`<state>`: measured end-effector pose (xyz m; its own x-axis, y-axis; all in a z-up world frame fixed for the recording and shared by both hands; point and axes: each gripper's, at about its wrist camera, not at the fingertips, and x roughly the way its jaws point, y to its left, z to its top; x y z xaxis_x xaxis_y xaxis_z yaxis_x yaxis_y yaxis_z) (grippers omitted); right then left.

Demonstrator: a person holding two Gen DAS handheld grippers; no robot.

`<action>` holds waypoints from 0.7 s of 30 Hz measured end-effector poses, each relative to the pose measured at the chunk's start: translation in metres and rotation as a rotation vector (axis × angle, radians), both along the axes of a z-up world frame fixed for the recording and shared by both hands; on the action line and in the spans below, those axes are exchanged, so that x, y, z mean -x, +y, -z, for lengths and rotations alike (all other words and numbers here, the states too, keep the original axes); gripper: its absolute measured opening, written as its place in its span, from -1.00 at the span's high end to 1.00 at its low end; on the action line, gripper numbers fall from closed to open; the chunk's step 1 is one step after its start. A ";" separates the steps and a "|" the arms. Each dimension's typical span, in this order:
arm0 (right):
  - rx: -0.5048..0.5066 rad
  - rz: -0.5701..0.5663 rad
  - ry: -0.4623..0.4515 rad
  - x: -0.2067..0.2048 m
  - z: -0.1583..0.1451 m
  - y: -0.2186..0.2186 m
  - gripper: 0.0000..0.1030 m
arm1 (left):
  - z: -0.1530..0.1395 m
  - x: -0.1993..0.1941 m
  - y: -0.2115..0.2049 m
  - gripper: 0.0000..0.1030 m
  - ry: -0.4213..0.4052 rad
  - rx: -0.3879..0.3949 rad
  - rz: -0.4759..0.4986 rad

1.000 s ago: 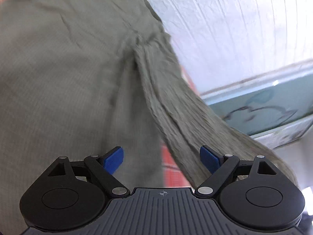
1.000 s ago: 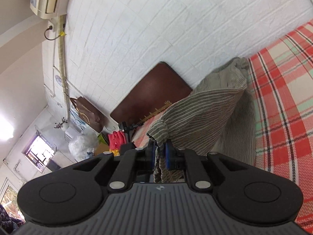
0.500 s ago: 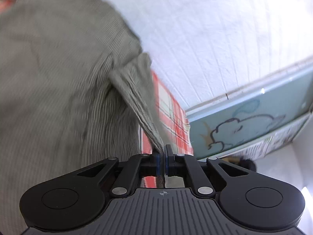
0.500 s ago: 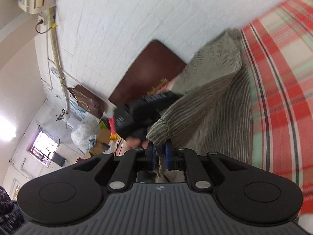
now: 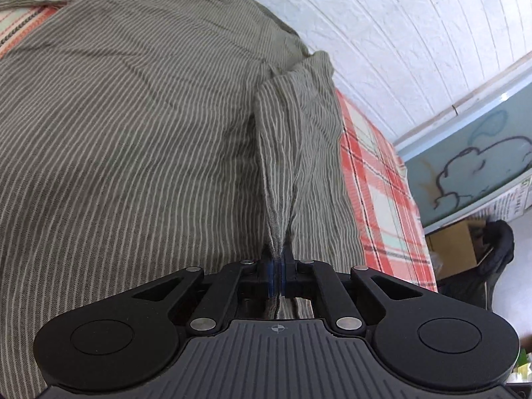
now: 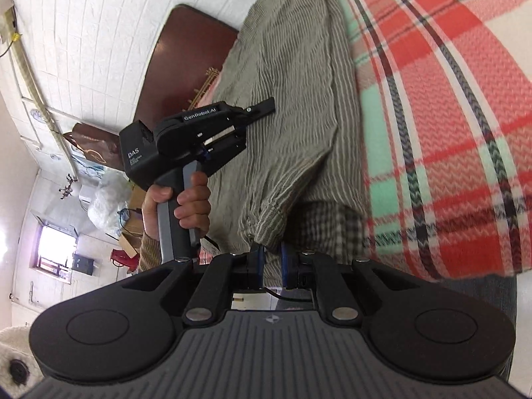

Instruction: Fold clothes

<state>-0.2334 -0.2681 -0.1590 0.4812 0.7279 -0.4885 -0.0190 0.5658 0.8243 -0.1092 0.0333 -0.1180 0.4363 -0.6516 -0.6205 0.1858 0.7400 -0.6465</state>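
Observation:
A grey-green striped shirt (image 5: 139, 126) lies spread on a red, white and green plaid blanket (image 5: 375, 179). My left gripper (image 5: 276, 277) is shut on a pinched fold of one sleeve (image 5: 292, 139), pulled taut toward the camera. In the right wrist view the shirt (image 6: 292, 76) lies along the blanket (image 6: 442, 126), and my right gripper (image 6: 272, 266) is shut on the gathered cuff (image 6: 266, 229) of the other sleeve. The left gripper (image 6: 266, 105) also shows there, held in a hand over the shirt.
A white brick wall (image 5: 399, 33) runs behind the bed. A teal panel with a cloud drawing (image 5: 472, 166) and a cardboard box (image 5: 455, 246) stand at the right. A dark brown board (image 6: 179, 60) leans on the wall. Bags and clutter (image 6: 106, 199) sit beyond.
My left gripper was open a second ago and has shut on the sleeve fold. The right gripper, still holding the cuff, has swung over the bed so the left gripper comes into its view.

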 end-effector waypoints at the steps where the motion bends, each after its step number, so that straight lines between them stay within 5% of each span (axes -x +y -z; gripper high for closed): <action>1: 0.008 -0.009 0.011 -0.001 0.002 0.001 0.76 | -0.001 0.000 -0.001 0.61 -0.009 -0.006 0.005; 3: 0.048 -0.023 0.019 -0.002 0.001 0.001 0.66 | -0.003 0.002 -0.004 0.59 -0.032 -0.029 0.016; 7: 0.133 -0.066 0.006 0.003 -0.011 -0.002 0.05 | -0.003 0.007 -0.007 0.55 -0.061 -0.063 0.038; 12: 0.208 -0.081 -0.032 0.008 -0.039 -0.018 0.00 | -0.017 0.027 0.002 -0.32 -0.088 -0.091 0.044; 16: 0.263 -0.051 -0.139 0.005 -0.072 -0.032 -0.16 | -0.029 0.038 0.006 -0.32 -0.104 -0.101 0.075; 21: 0.289 -0.104 -0.131 -0.002 -0.064 -0.020 -0.18 | -0.022 0.054 0.010 -0.33 -0.069 -0.068 0.088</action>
